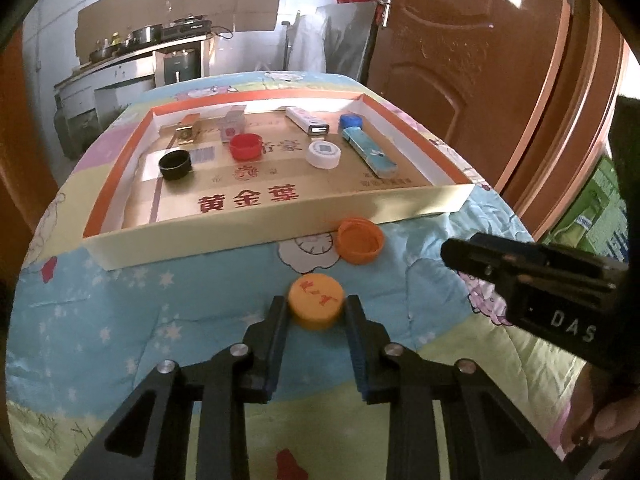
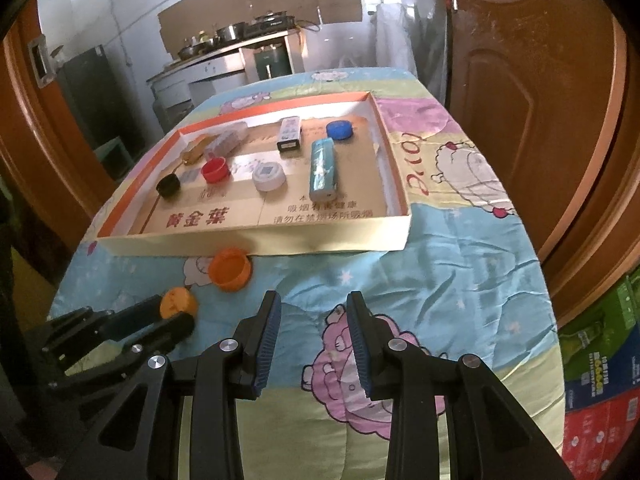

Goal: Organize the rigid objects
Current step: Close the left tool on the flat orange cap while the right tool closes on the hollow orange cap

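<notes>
A yellow-orange bottle cap (image 1: 316, 300) lies on the quilt between the tips of my left gripper (image 1: 317, 307), whose jaws touch its sides; it also shows in the right wrist view (image 2: 178, 302). An open orange cap (image 1: 359, 240) rests against the front wall of the shallow cardboard tray (image 1: 280, 228). In the tray lie a black cap (image 1: 175, 164), a red cap (image 1: 245, 146), a white cap (image 1: 324, 153), a blue cap (image 1: 351, 121), a teal lighter (image 1: 370, 152), a white USB adapter (image 1: 307, 121) and a gold lighter (image 1: 187, 130). My right gripper (image 2: 314, 312) is open and empty above the quilt.
The table is covered by a cartoon-print quilt (image 2: 440, 280). A brown wooden door (image 2: 540, 100) stands to the right. Coloured cartons (image 2: 600, 380) sit on the floor at the right. A kitchen counter with pots (image 2: 240, 40) is far behind.
</notes>
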Motion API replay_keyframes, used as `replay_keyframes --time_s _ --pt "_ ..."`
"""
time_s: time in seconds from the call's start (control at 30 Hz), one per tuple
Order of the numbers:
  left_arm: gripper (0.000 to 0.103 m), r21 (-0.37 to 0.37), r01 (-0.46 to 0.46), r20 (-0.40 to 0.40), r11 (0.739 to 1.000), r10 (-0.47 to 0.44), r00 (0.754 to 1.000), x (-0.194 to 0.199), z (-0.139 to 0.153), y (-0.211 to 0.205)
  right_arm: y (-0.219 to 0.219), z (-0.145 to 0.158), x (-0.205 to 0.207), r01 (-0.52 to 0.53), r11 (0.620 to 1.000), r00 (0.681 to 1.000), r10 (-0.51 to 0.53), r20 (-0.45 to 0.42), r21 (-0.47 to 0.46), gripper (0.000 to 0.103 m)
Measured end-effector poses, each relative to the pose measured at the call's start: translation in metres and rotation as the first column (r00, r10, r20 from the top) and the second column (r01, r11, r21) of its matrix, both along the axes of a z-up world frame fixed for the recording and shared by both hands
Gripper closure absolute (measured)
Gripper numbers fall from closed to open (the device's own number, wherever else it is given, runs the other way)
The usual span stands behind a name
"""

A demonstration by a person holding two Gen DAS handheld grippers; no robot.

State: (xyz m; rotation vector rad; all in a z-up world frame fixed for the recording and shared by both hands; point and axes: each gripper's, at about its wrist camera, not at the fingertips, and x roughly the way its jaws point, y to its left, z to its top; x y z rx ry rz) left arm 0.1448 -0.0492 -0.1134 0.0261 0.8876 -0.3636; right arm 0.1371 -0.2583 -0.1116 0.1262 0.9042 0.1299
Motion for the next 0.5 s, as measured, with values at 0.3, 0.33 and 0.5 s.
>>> replay_keyframes --time_s 0.3,0.33,0.5 --pt "0.074 0.006 -0.081 0.035 0.997 0.081 0.996 -0.012 0.008 0.029 0.033 -0.007 0.007 -0.106 0.994 0.994 0.106 -0.022 0.013 0.064" --pt "0.074 0.004 -0.083 0.039 0.997 0.083 0.996 -0.013 0.009 0.031 0.038 -0.009 0.009 -0.114 0.993 0.993 0.114 -0.025 0.008 0.057" --pt "0.074 -0.018 -0.094 0.063 0.995 0.095 0.994 -0.016 0.017 0.04 0.058 -0.013 0.019 -0.134 0.99 0.991 0.134 -0.025 -0.034 0.05"
